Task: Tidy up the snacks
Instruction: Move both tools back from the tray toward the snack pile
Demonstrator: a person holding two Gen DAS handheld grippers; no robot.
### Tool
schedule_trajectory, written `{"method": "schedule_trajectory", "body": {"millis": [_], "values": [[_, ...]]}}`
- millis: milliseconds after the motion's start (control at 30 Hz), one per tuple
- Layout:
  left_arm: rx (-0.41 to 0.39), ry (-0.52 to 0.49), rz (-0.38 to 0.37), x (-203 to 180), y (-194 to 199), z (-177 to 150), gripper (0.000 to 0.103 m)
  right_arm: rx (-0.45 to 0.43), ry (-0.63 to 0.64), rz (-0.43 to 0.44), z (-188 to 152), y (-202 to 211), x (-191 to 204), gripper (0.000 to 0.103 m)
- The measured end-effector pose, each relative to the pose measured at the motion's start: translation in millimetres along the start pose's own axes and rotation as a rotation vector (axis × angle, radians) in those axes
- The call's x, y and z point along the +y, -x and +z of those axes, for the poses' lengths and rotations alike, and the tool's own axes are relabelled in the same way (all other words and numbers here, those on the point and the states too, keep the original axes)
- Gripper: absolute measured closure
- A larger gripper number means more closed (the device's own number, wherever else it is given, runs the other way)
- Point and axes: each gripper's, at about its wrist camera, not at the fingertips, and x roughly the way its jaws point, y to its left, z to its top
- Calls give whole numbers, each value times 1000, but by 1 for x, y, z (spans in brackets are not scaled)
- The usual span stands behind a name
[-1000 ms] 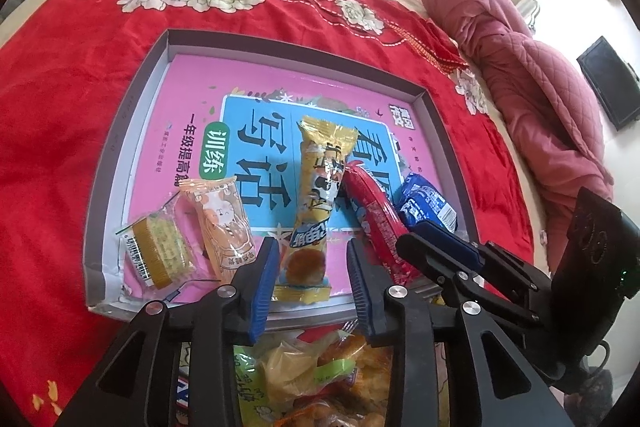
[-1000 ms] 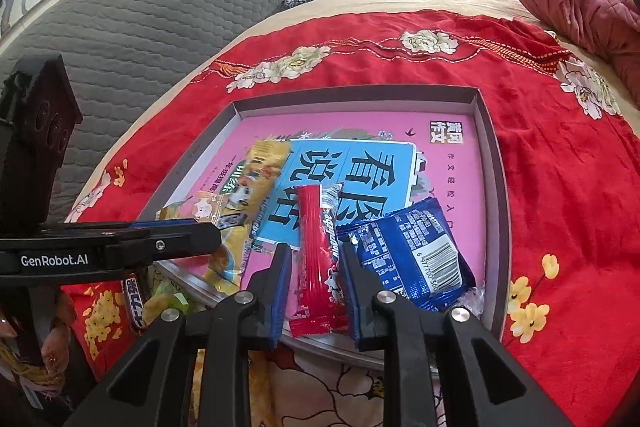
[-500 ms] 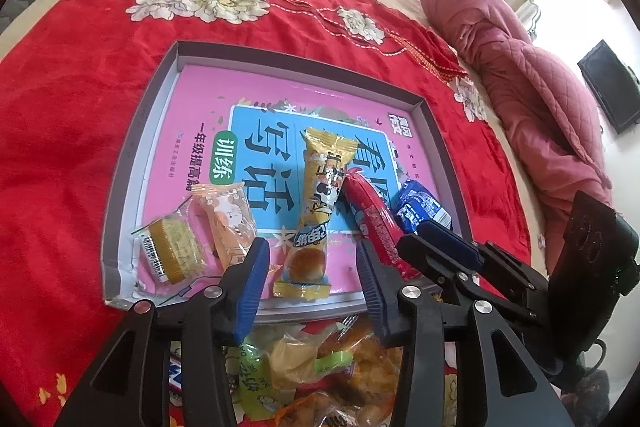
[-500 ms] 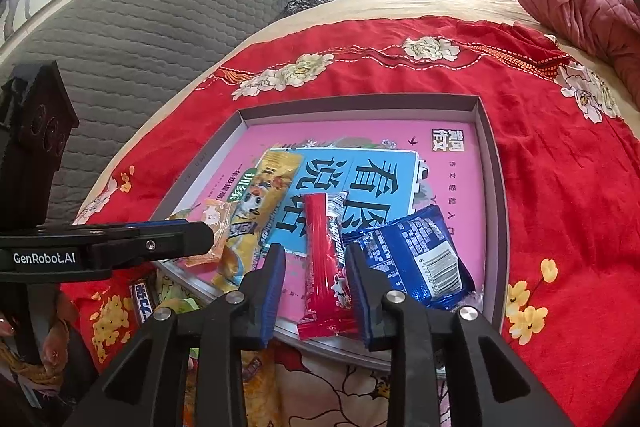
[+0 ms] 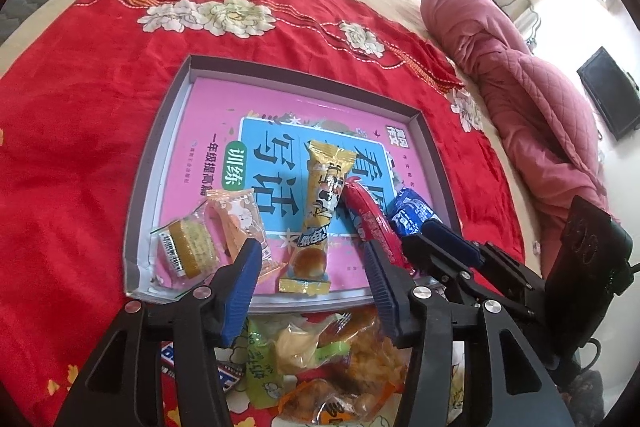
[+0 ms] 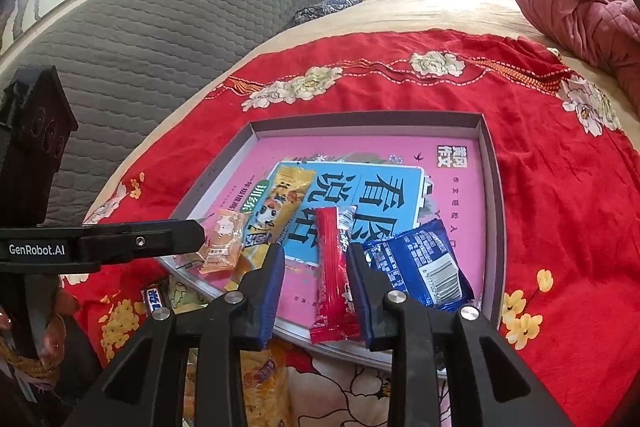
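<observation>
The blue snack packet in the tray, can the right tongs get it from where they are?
Probably yes. The blue snack packet lies uncovered just beside the right tongs, which stand open around the red stick pack; nothing blocks a small sideways move.

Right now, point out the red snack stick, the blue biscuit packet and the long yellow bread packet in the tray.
red snack stick (image 6: 332,267): right wrist view, middle of the wrapper.
blue biscuit packet (image 6: 420,267): right wrist view, centre, beside the barcode.
long yellow bread packet (image 5: 320,211): left wrist view, mid-length of the wrapper.
</observation>
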Motion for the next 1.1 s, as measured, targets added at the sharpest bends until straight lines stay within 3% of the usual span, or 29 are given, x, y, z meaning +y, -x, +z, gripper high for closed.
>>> {"method": "schedule_trajectory", "body": {"millis": [100, 1100], "values": [[-5, 2, -1, 1, 5, -1, 48, -9, 3, 11, 2, 3, 1, 61], [-5, 10, 26, 18, 37, -16, 47, 4, 57, 18, -14, 21, 15, 60]]}}
